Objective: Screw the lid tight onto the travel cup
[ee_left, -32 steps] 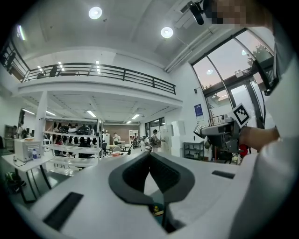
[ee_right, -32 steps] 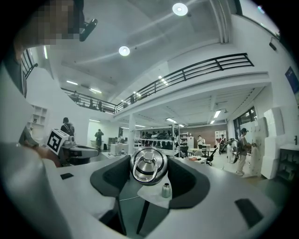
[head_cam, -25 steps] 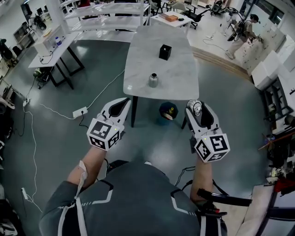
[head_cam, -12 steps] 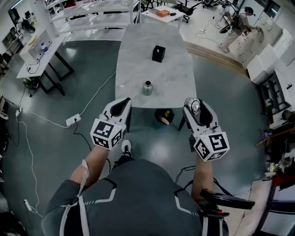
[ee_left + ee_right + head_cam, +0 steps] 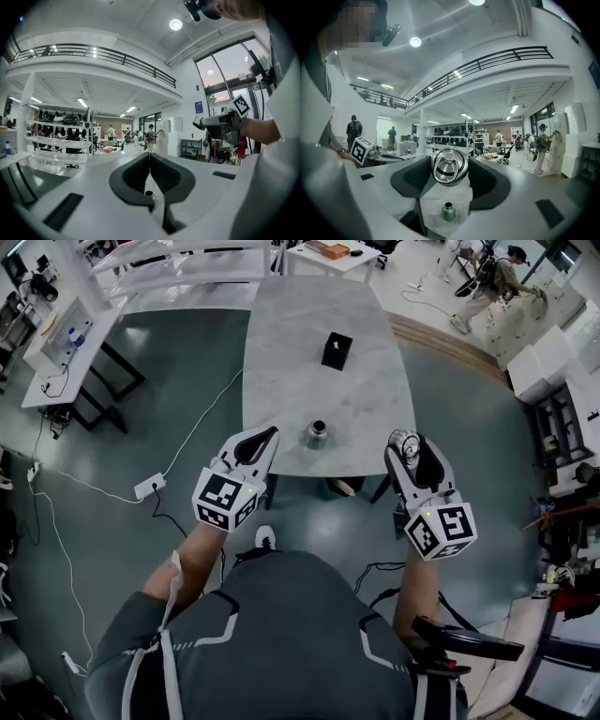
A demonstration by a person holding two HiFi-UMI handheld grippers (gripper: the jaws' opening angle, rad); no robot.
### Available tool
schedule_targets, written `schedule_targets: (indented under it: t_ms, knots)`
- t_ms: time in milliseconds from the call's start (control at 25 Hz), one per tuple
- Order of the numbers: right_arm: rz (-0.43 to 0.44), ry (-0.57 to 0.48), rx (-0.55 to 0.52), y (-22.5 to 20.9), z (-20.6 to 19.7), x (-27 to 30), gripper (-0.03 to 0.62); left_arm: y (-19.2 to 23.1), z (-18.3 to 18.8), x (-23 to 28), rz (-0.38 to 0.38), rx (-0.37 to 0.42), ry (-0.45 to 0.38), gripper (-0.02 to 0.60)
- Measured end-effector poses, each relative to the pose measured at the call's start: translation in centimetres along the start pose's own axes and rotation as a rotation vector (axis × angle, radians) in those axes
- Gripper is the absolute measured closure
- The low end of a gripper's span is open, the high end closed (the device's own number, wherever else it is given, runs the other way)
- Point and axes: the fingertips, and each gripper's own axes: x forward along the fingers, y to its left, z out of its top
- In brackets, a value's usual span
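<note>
1. Steel travel cup (image 5: 316, 435) stands upright and open-mouthed near the close edge of the marble table (image 5: 281, 334). Nothing touches it, and no lid is on it yet.
2. The lid (image 5: 450, 167), shiny with a ring handle on the face turned toward the camera, is clamped between the jaws of the right gripper (image 5: 406, 448). It is held in the air off the table's near right corner, well apart from the cup.
3. The left gripper (image 5: 265, 437) has its jaws pressed together with nothing between them. It hovers at the table's near edge, left of the cup, not touching it.
4. As I judge it, none of the screwing is done — the lid has to be brought over the mouth, seated on the thread and turned tight. The left gripper would probably need to open and steady the cup.
5. Hard to make out: no view shows the cup's thread or the lid's underside, and in both gripper views the cup is tiny, low between the jaws. A black box (image 5: 337, 350) farther up the table plays no evident part.
</note>
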Motion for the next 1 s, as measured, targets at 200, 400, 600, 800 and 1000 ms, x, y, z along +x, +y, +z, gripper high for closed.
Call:
schedule_targets:
  t_ms: [200, 400, 600, 800, 1000]
  knots:
    - [-0.012, 0.009, 0.012, -1.0, -0.8, 4.9, 0.33, 3.6, -1.1, 2.6, -0.039, -0.017, 0.009, 0.571]
    - [0.014, 0.072, 0.057, -2.1, -4.3, 8.4, 0.33, 5.0, -4.7, 5.0, -0.047, -0.045, 0.084, 0.569]
    - [0.11, 0.119, 0.08, -3.5, -7.8, 11.8, 0.33, 5.0, -8.3, 8.5, -0.024, -0.043, 0.162, 0.509]
    - [0.215, 0.189, 0.068, -3.5, -11.9, 14.6, 0.33, 4.6, -12.1, 9.7, 0.029, -0.08, 0.238, 0.472]
    - [0.286, 0.268, 0.056, -2.9, -15.8, 16.8, 0.33, 4.3, -16.0, 10.8, 0.031, -0.071, 0.298, 0.418]
